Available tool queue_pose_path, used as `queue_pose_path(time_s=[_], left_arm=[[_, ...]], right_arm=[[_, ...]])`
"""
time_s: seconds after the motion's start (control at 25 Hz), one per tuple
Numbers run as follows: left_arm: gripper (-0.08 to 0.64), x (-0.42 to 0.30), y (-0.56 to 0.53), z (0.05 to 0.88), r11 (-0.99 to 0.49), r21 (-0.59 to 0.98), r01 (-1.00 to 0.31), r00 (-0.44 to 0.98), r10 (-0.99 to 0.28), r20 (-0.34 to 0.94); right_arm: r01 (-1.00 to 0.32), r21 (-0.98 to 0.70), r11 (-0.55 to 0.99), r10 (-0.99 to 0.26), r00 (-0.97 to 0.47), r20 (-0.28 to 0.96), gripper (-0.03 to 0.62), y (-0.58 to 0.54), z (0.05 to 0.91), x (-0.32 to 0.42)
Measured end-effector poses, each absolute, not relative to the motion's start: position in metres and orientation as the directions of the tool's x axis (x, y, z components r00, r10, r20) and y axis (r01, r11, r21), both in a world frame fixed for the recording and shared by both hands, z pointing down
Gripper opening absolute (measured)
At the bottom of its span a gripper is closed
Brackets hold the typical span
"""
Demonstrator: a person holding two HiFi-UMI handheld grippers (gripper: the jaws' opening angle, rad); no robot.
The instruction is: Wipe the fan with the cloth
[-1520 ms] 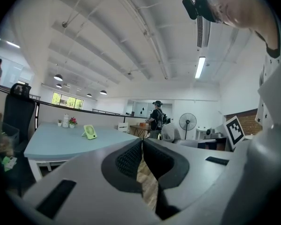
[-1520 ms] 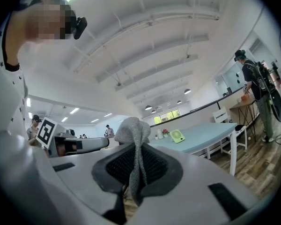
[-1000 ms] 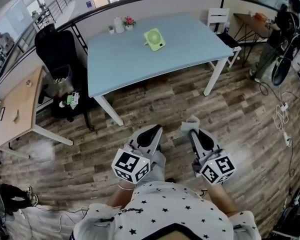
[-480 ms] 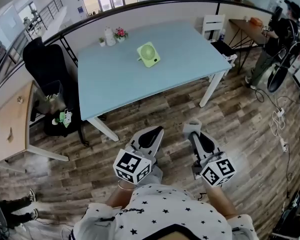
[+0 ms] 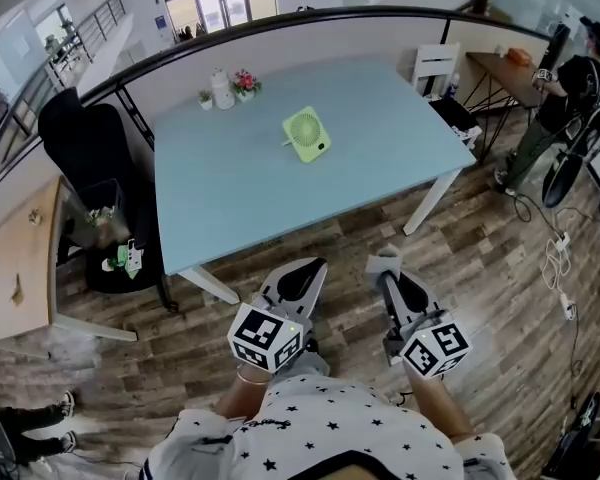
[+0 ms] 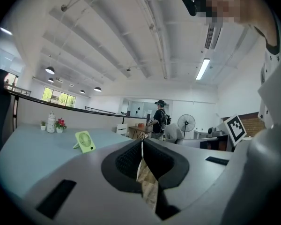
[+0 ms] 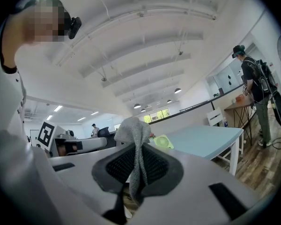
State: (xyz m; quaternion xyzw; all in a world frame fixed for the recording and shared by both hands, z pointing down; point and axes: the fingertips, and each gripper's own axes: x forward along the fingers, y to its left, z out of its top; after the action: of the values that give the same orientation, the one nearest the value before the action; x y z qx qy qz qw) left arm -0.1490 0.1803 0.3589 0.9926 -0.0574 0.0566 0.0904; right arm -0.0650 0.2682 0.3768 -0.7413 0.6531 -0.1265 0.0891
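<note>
Ahead, fan [image 5: 306, 134] stands on blue table [image 5: 230, 193]; right hand-held gripper [image 5: 388, 272] pinches cloth [image 7: 133, 134], left hand-held gripper [image 6: 141, 146] closed.

The small green fan [image 5: 306, 134] leans back on its stand near the middle of the light-blue worktop [image 5: 230, 193]. The grey cloth [image 7: 133, 137] is pinched in the right claw [image 7: 136, 165], bunched above its jaws.

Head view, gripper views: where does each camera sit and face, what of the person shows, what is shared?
Head view: head-worn, facing down at table, fan, left gripper, right gripper; shirt shows.
Left gripper view: on that gripper, along shut jaws towards fan; shirt shows.
Right gripper view: on that gripper, along jaws pinching cloth; shirt shows.
Shared: fan.
</note>
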Motion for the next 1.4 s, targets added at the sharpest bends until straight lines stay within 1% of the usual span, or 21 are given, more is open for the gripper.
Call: queue_pose_path(time_s=[0.36, 0.64, 0.88, 1.08, 1.4], left_arm=[[0.033, -0.141, 0.114, 0.363, -0.978, 0.158, -0.138, 0.985, -0.120, 0.121], [0.033, -0.146, 0.070, 0.370, -0.972, 0.172, -0.162, 0.983, -0.144, 0.116], [0.034, -0.155, 0.053, 0.377, -0.963, 0.187, -0.196, 0.977, -0.175, 0.123], [0.034, -0.157, 0.038, 0.383, -0.948, 0.191, -0.256, 0.964, -0.234, 0.127], [0.034, -0.150, -0.012, 0.384, -0.890, 0.175, -0.422, 0.905, -0.403, 0.134]], right_arm=[[-0.949, -0.284, -0.140, -0.990, 0.123, 0.076, 0.032, 0.200, 0.378, -0.048], [-0.950, -0.289, -0.121, -0.991, 0.099, 0.088, 0.032, 0.154, 0.384, -0.049], [-0.955, -0.280, -0.092, -0.992, 0.065, 0.105, 0.032, 0.132, 0.389, -0.053], [-0.962, -0.272, -0.033, -0.994, 0.004, 0.108, 0.032, 0.107, 0.392, -0.044], [-0.953, -0.280, 0.114, -0.983, -0.149, 0.104, 0.032, 0.038, 0.397, -0.018]])
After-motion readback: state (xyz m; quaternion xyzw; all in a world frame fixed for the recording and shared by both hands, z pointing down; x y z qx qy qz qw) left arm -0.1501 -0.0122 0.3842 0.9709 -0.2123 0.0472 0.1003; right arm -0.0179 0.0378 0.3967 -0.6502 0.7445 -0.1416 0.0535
